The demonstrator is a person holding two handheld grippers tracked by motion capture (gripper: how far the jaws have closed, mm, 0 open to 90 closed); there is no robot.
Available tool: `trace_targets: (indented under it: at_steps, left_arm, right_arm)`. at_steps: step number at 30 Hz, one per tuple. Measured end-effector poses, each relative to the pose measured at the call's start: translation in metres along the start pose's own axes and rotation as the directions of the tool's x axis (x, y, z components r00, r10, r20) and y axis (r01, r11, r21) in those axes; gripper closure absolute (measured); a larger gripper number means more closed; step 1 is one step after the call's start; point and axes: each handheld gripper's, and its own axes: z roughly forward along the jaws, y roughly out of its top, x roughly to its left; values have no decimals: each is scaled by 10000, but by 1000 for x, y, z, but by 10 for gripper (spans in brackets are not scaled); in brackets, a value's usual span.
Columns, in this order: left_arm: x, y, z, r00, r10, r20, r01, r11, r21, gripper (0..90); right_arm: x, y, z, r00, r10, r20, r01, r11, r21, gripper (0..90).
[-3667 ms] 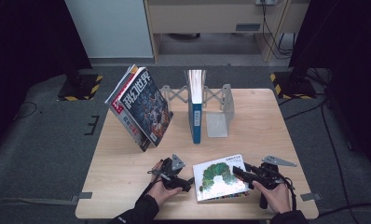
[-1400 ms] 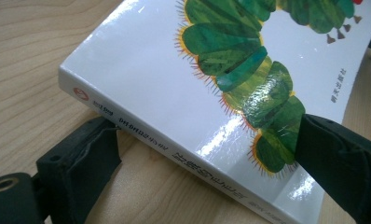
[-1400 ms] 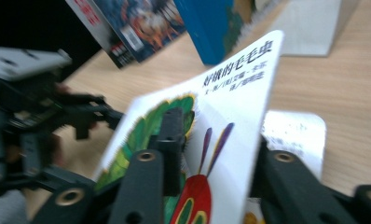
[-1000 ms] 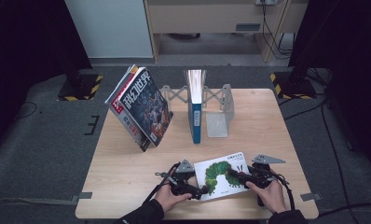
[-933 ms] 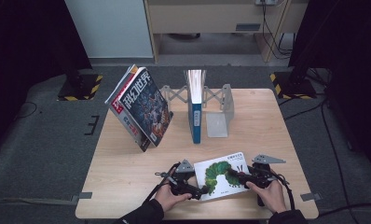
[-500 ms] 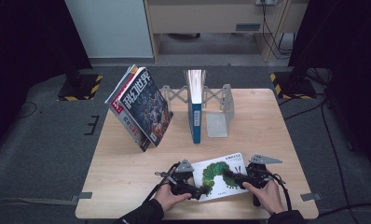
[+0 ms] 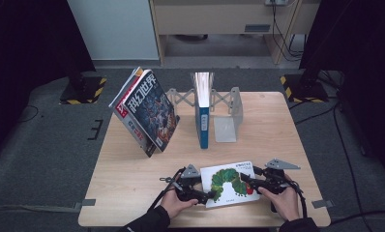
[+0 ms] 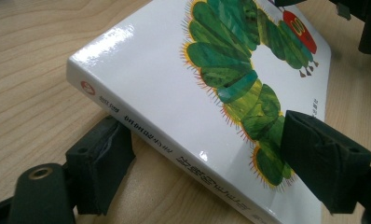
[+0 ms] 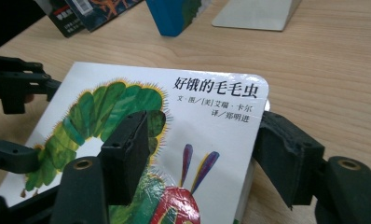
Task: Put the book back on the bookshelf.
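Observation:
A white picture book [image 7: 228, 184] with a green caterpillar on its cover lies near the table's front edge. My left gripper [image 7: 206, 195] is at the book's left end, held by a hand. In the left gripper view the book [image 8: 174, 88] runs between the jaws of that gripper [image 8: 211, 165]: one pad sits under the spine corner, the other over the cover, with the jaws wide apart. My right gripper [image 7: 246, 180] is at the right end. In the right gripper view one jaw of that gripper [image 9: 207, 151] lies over the cover [image 9: 211, 126] and the other stands beside the book's right edge, open.
Magazines [image 7: 149, 113] lean at the back left. A blue book [image 7: 203, 116] stands upright in a grey metal bookend rack [image 7: 228, 121] at the back middle. Bare wood lies between the rack and the picture book. The table's front edge [image 7: 205, 223] is close behind the hands.
Both grippers have closed in from the sides onto the ends of the picture book. The book has stayed in about the same place.

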Motion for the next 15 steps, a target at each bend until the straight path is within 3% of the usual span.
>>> trace_targets:
  at_steps: [4,8,15]
  left_arm:
    - [0,0,0,10000,18,-39,-18,10000,-1,179]
    - [0,0,0,10000,28,-44,-28,10000,1,187]
    - [1,0,0,10000,46,9,-46,10000,21,186]
  right_arm:
    - [-1,-2,0,9995,-173,263,164,9993,341,344]
    - [-2,-8,2,9991,-18,428,-16,9969,790,358]
    - [-3,-8,2,9984,208,532,-244,9974,672,399]
